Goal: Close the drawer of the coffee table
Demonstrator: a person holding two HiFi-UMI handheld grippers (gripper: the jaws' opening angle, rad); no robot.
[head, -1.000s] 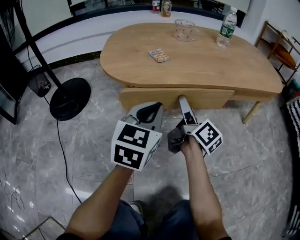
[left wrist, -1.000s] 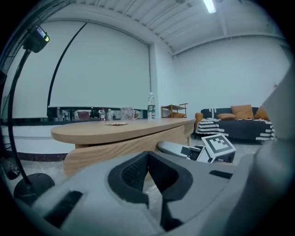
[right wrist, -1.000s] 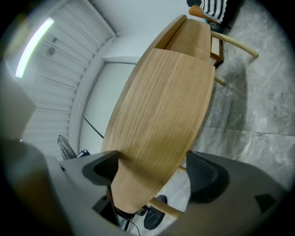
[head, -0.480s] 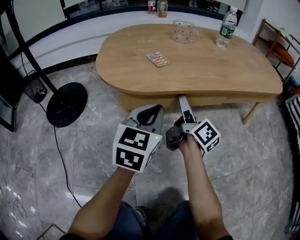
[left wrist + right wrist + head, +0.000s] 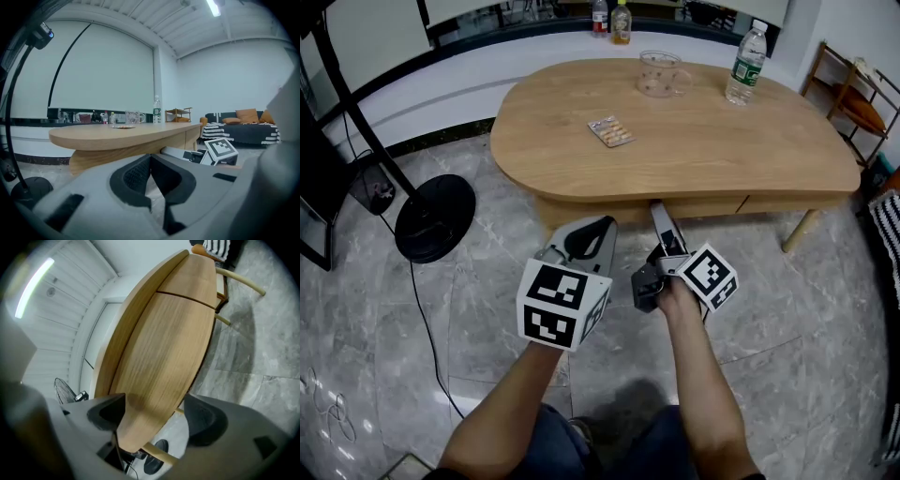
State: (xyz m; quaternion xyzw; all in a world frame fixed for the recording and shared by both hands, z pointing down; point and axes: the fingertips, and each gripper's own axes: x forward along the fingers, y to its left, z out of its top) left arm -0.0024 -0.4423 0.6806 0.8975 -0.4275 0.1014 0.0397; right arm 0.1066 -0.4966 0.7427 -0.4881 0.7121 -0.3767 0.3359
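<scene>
The wooden coffee table (image 5: 694, 141) has its drawer front (image 5: 647, 208) almost flush under the top. My right gripper (image 5: 659, 216) lies rolled on its side with its tip at that front. In the right gripper view the wood drawer front (image 5: 159, 357) fills the gap ahead of the right gripper (image 5: 157, 416). Its jaws have just been closing and stand wide apart, pressing on nothing. My left gripper (image 5: 581, 242) hangs left of it, short of the table. In its own view the left gripper (image 5: 152, 180) is shut and empty.
On the table top stand a glass mug (image 5: 659, 73), a water bottle (image 5: 744, 64) and a blister pack (image 5: 610, 131). A black round stand base (image 5: 436, 204) with a cable sits on the tiled floor at left. A wooden chair (image 5: 853, 103) stands at right.
The drawer has slid in under the table top, from sticking out to almost flush. My right gripper went forward with it. The left gripper has barely moved.
</scene>
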